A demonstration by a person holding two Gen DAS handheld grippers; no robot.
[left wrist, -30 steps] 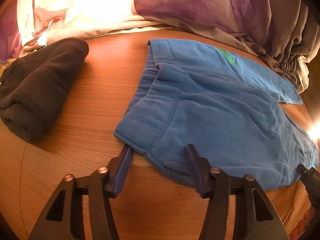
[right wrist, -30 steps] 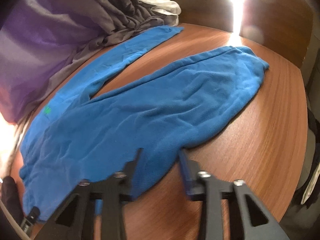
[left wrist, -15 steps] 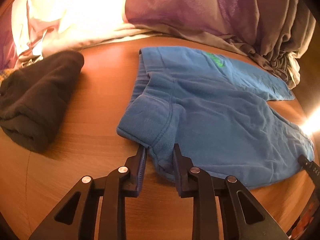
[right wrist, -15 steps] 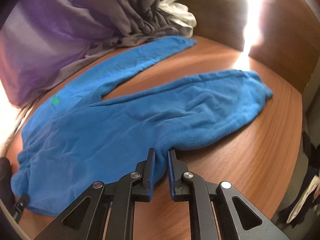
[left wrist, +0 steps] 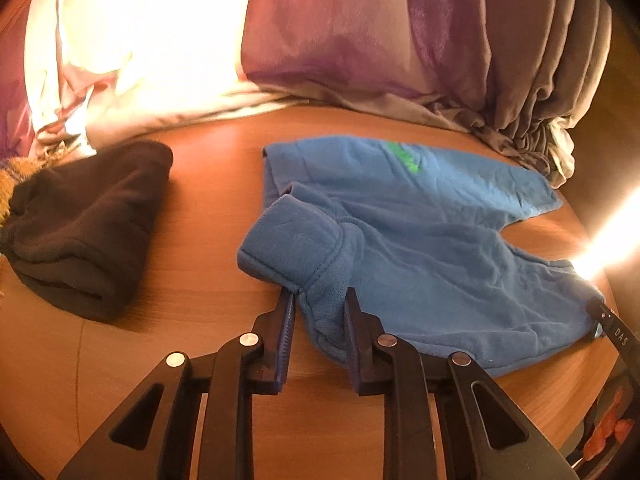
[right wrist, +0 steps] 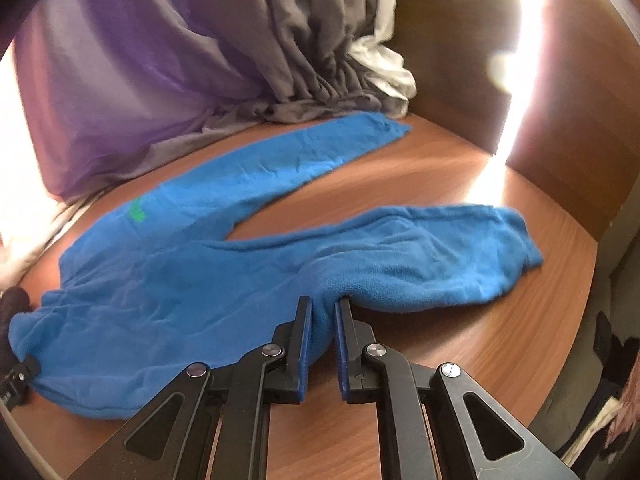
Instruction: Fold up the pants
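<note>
Your left gripper pinches the waistband corner of the blue fleece pants; your right gripper pinches the near leg's edge, legs stretching rightward, far leg beyond.

Warm, orange-tinted light fills the left wrist view, with a blown-out white glare across the bedding at the upper left and a bright streak at the right edge. The right wrist view is cooler, with a strong flare washing out the wooden wall. Both views bend strongly at their dark corners. The pants look slightly motion-blurred.
</note>
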